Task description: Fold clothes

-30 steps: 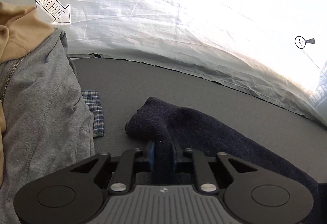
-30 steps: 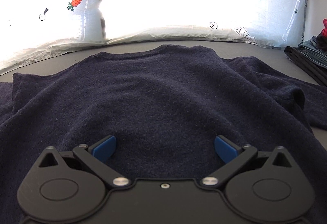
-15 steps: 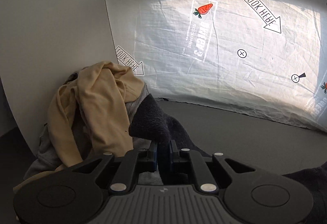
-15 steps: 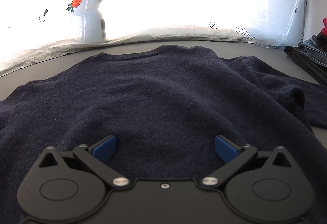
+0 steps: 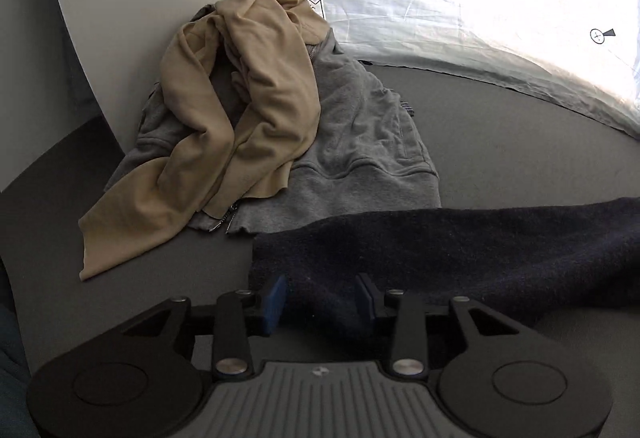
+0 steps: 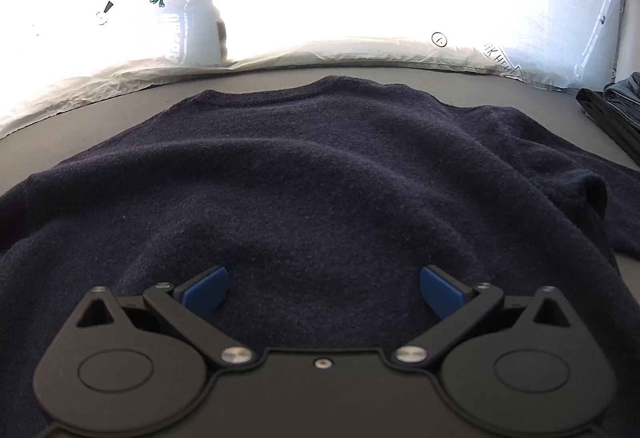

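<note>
Navy sweater [image 6: 320, 178] flat, neckline away; left gripper [image 5: 321, 301], right gripper [image 6: 322, 286] both spread.

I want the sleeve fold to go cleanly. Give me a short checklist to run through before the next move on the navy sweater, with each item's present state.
1. Left gripper free to regrasp: ok, its fingers stand apart, with the sweater sleeve lying flat between them.
2. Right gripper open: ok, fingers spread wide above the navy sweater.
3. Sweater body flat: ok mostly, only shallow ripples.
4. Right side of the sweater smooth: not ok, a raised fold bunches there.
5. Sleeve apart from the grey hoodie and tan garment: cannot tell, the sleeve edge meets or covers the hoodie hem.
6. Sleeve cuff straight: ok.
</note>
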{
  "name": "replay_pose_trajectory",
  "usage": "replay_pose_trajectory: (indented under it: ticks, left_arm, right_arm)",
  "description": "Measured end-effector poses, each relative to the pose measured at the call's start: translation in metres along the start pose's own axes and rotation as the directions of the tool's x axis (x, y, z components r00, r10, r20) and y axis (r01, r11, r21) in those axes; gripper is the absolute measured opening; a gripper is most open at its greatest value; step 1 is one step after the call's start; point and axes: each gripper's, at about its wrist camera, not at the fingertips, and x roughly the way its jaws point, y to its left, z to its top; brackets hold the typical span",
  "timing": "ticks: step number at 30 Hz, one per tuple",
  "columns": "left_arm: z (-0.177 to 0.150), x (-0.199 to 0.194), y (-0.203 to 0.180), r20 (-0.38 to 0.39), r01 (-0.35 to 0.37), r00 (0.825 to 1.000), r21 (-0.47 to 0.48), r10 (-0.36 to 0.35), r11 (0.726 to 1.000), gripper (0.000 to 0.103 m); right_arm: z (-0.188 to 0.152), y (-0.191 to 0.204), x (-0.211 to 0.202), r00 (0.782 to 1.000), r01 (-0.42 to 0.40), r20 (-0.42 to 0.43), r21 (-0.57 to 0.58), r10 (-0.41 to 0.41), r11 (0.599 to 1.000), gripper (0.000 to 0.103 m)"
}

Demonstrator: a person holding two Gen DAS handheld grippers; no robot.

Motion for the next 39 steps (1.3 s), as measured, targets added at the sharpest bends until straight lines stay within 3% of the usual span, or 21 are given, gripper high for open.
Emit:
replay_pose_trajectory:
  ticks: [3,7,10,11,13,17,18,19,22,23,24,26,28,29,30,31,32,36,39]
  left_arm:
    - [-0.001,-0.021,-0.008,0.048,0.023,0.999,0.011,-0.023,1.0,0.071]
    - [-0.014,-0.047,-0.018,0.05,0.064,0.997,0.02,-0.065,0.998,0.073]
    - [-0.029,-0.067,-0.025,0.004,0.216,0.976,-0.006,-0.216,0.976,0.074]
    - [-0.035,-0.073,-0.03,-0.018,0.284,0.959,-0.005,-0.284,0.959,0.074]
    - [-0.047,-0.087,-0.042,-0.061,0.425,0.904,0.011,-0.424,0.905,0.077]
    - [-0.072,-0.117,-0.075,-0.134,0.653,0.755,0.068,-0.642,0.754,0.087]
    - [-0.083,-0.122,-0.088,-0.162,0.679,0.732,0.088,-0.662,0.729,0.088]
    - [-0.094,-0.126,-0.1,-0.191,0.689,0.722,0.105,-0.665,0.717,0.088]
    - [-0.121,-0.134,-0.129,-0.282,0.695,0.708,0.121,-0.647,0.708,0.088]
    - [-0.128,-0.137,-0.137,-0.312,0.698,0.702,0.121,-0.64,0.706,0.088]
    - [-0.136,-0.14,-0.145,-0.33,0.694,0.704,0.131,-0.628,0.708,0.087]
    - [-0.149,-0.15,-0.159,-0.349,0.675,0.722,0.165,-0.597,0.72,0.083]
    - [-0.157,-0.153,-0.164,-0.359,0.663,0.728,0.156,-0.583,0.732,0.06]
    - [-0.161,-0.154,-0.167,-0.363,0.652,0.735,0.148,-0.573,0.743,0.047]
    - [-0.165,-0.155,-0.169,-0.357,0.635,0.749,0.147,-0.558,0.759,0.029]
    - [-0.168,-0.157,-0.17,-0.348,0.616,0.765,0.147,-0.542,0.774,0.018]
    - [-0.169,-0.158,-0.168,-0.344,0.61,0.767,0.129,-0.542,0.782,0.012]
    - [-0.174,-0.167,-0.156,-0.358,0.617,0.749,0.073,-0.557,0.783,0.01]
    - [-0.178,-0.172,-0.149,-0.373,0.611,0.748,0.065,-0.549,0.789,0.01]
  right_arm:
    - [-0.007,-0.004,-0.014,0.997,-0.052,-0.053,-0.043,0.05,0.998,0.103]
    - [-0.029,-0.011,-0.043,0.993,-0.064,-0.106,-0.053,0.058,0.997,0.103]
    - [-0.05,-0.02,-0.072,0.994,-0.033,-0.107,-0.035,0.029,0.999,0.103]
    - [-0.055,-0.026,-0.082,0.996,-0.003,-0.094,-0.024,0.0,1.0,0.103]
    - [-0.063,-0.041,-0.105,0.995,0.088,-0.052,0.006,-0.087,0.996,0.103]
    - [-0.075,-0.082,-0.135,0.981,0.195,-0.019,0.079,-0.194,0.978,0.103]
    - [-0.078,-0.094,-0.135,0.98,0.197,-0.047,0.111,-0.192,0.974,0.103]
    - [-0.081,-0.106,-0.135,0.979,0.199,-0.075,0.142,-0.19,0.97,0.103]
    - [-0.092,-0.136,-0.135,0.975,0.191,-0.151,0.2,-0.163,0.961,0.101]
    - [-0.095,-0.142,-0.137,0.978,0.17,-0.158,0.207,-0.139,0.963,0.095]
    - [-0.098,-0.147,-0.138,0.982,0.133,-0.163,0.214,-0.099,0.968,0.087]
    - [-0.102,-0.156,-0.141,0.985,0.077,-0.166,0.207,-0.043,0.975,0.08]
    - [-0.103,-0.158,-0.143,0.985,0.039,-0.174,0.158,-0.011,0.987,0.062]
    - [-0.104,-0.159,-0.145,0.984,0.026,-0.176,0.131,-0.003,0.991,0.048]
    - [-0.105,-0.159,-0.146,0.984,0.013,-0.177,0.107,0.007,0.994,0.036]
    - [-0.105,-0.159,-0.147,0.984,-0.003,-0.177,0.093,0.02,0.996,0.028]
    - [-0.106,-0.16,-0.148,0.984,-0.013,-0.175,0.09,0.029,0.996,0.011]
    - [-0.107,-0.162,-0.157,0.985,-0.021,-0.171,0.068,0.033,0.997,0.011]
    - [-0.109,-0.162,-0.164,0.982,-0.01,-0.187,0.05,0.019,0.999,0.011]
